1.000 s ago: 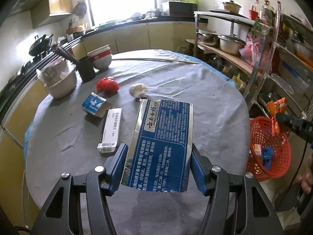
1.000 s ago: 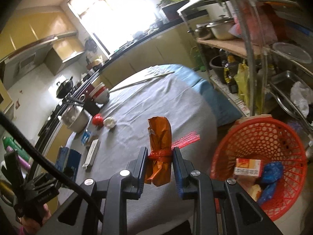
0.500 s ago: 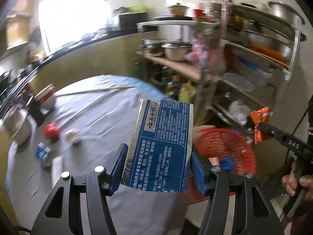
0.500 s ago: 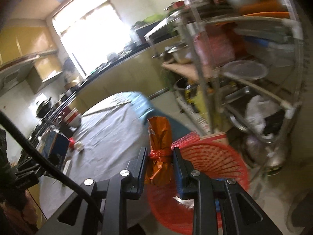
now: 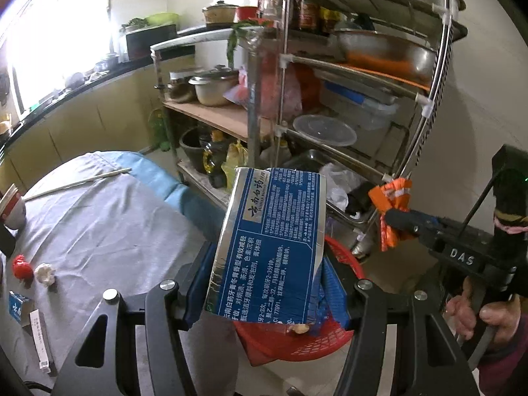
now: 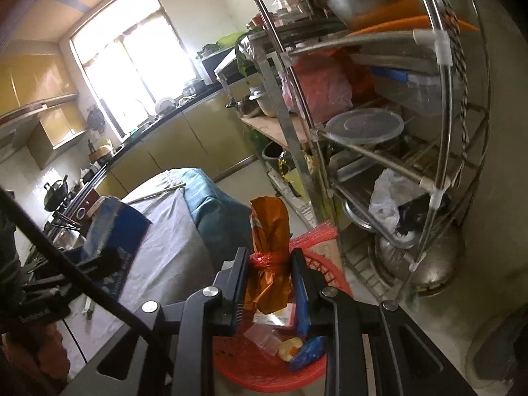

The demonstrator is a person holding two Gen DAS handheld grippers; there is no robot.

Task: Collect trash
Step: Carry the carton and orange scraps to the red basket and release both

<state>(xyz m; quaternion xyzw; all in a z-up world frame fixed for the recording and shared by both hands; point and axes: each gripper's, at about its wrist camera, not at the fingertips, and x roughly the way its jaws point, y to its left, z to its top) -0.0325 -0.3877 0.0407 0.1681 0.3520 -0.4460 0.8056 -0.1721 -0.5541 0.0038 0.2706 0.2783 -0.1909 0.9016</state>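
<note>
My left hand-held gripper (image 5: 267, 283) grips a blue carton and my right hand-held gripper (image 6: 269, 283) is clenched on an orange wrapper, both over the red basket.

In the left wrist view the flattened blue carton (image 5: 269, 247) fills the centre of the frame, its long axis running up and away from the jaws and leaning slightly to the right; it is dark blue with silver foil edges and white print. The red basket (image 5: 297, 340) sits below it at lower centre. In the right wrist view the orange wrapper (image 6: 269, 231) stands nearly upright at centre frame, long axis pointing away from me, crumpled, shiny, and cinched at the waist by a red band where the pads pinch it. The basket's mesh rim (image 6: 330, 274) lies just behind and beneath it. The grey-covered worktop (image 5: 99, 224) lies at the left of the left wrist view.
</note>
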